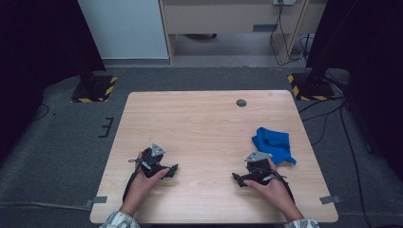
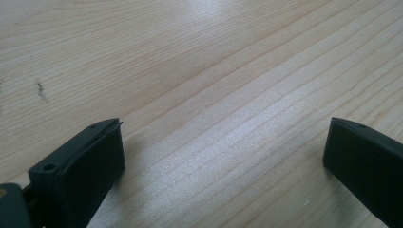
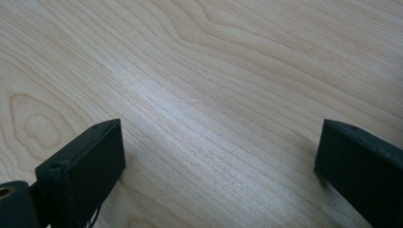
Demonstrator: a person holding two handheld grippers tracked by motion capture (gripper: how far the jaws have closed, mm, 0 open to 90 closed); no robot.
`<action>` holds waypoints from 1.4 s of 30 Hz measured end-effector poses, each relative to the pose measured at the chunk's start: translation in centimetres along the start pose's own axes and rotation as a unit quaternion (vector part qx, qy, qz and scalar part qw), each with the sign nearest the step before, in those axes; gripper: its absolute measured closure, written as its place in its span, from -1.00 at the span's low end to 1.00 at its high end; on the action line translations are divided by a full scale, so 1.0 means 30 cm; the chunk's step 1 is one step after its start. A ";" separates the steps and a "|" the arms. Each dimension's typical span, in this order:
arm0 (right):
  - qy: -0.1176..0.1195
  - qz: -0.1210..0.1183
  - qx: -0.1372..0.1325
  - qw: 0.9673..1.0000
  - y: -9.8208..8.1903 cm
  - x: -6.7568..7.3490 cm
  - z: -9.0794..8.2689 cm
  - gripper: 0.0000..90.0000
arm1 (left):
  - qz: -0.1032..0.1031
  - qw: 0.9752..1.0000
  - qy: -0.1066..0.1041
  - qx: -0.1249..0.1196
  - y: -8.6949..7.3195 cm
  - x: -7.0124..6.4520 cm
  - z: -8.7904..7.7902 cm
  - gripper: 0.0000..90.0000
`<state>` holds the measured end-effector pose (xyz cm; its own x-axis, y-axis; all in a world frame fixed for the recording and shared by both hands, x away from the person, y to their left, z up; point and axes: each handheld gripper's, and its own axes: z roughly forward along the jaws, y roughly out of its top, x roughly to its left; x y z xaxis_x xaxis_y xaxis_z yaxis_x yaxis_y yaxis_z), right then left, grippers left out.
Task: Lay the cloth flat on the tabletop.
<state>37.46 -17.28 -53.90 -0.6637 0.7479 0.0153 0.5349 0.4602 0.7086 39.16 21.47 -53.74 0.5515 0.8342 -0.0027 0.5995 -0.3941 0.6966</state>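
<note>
Wooden table point(image 1: 209, 123), one, pale grain, rectangular, with a single small dark round disc point(image 1: 241, 102) set in its top near the far edge. No vessel or container stands on it. Blue cloth point(image 1: 273, 144), one, crumpled in a loose heap on the table's right side, just beyond the right gripper and very near its grey plate (whether the two touch cannot be told from above). Grippers, two, black, each topped by a grey three-cornered plate. Left gripper point(image 1: 172, 169): held low over the near left part of the table, its tip pointing inward toward the middle; in the left gripper view its jaws stand spread wide with only bare wood between them. Right gripper point(image 1: 236, 177): held low over the near right part, tip likewise pointing inward, toward the left gripper; in the right gripper view its jaws are spread wide over bare wood, pinching nothing. Hands, two: left hand point(image 1: 145, 183) and right hand point(image 1: 268, 186), each wrapped round its gripper from behind, forearms entering from the near edge, the two well apart.
</note>
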 end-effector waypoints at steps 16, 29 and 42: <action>-0.012 0.003 0.017 1.000 0.015 0.027 -0.012 -0.71 | -0.001 1.000 0.001 0.000 0.001 -0.001 0.001 -1.00; -0.017 -0.044 -0.084 0.995 0.151 0.000 -0.179 -0.70 | -0.001 1.000 0.001 -0.001 0.001 -0.001 0.001 -1.00; -0.113 0.040 -0.101 0.988 0.116 -0.359 -0.166 -0.51 | 0.000 1.000 0.000 0.000 -0.002 -0.010 -0.002 -1.00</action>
<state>43.86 -26.10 -48.08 -0.4775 0.8761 -0.0660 0.4501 0.3084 0.8380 38.93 21.28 -53.74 0.5508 0.8346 -0.0030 0.5995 -0.3932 0.6971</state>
